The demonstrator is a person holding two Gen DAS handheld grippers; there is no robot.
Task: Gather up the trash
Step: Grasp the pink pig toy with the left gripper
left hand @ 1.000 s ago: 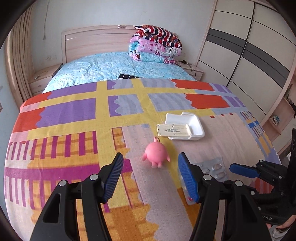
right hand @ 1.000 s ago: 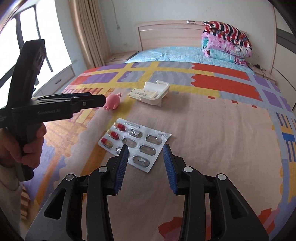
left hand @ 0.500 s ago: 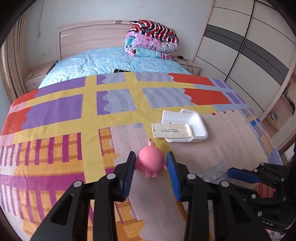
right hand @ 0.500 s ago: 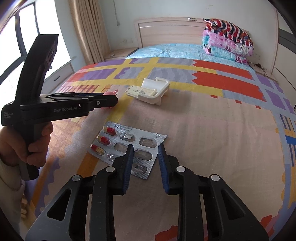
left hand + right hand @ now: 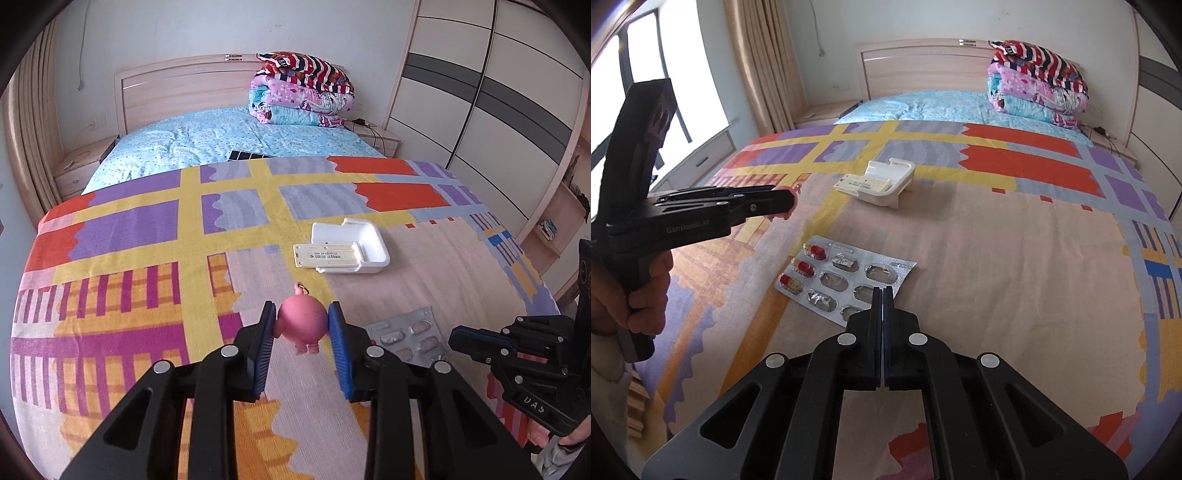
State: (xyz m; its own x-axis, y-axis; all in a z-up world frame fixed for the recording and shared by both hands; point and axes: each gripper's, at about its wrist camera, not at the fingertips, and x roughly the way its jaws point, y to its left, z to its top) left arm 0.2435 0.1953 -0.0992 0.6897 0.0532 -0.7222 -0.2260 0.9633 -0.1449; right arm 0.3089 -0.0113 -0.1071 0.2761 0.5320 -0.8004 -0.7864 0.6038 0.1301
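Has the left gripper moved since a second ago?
Yes. The left gripper came forward toward the white tray, and its jaws, closing, now pinch the pink toy.

"GenRobot" on left gripper (image 5: 759,201) body; "DAS" on right gripper (image 5: 461,338) body

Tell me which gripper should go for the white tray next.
Probably left: its gripper sits nearer the white tray, though its jaws are closing on the pink toy. The right gripper is shut on the blister pack.
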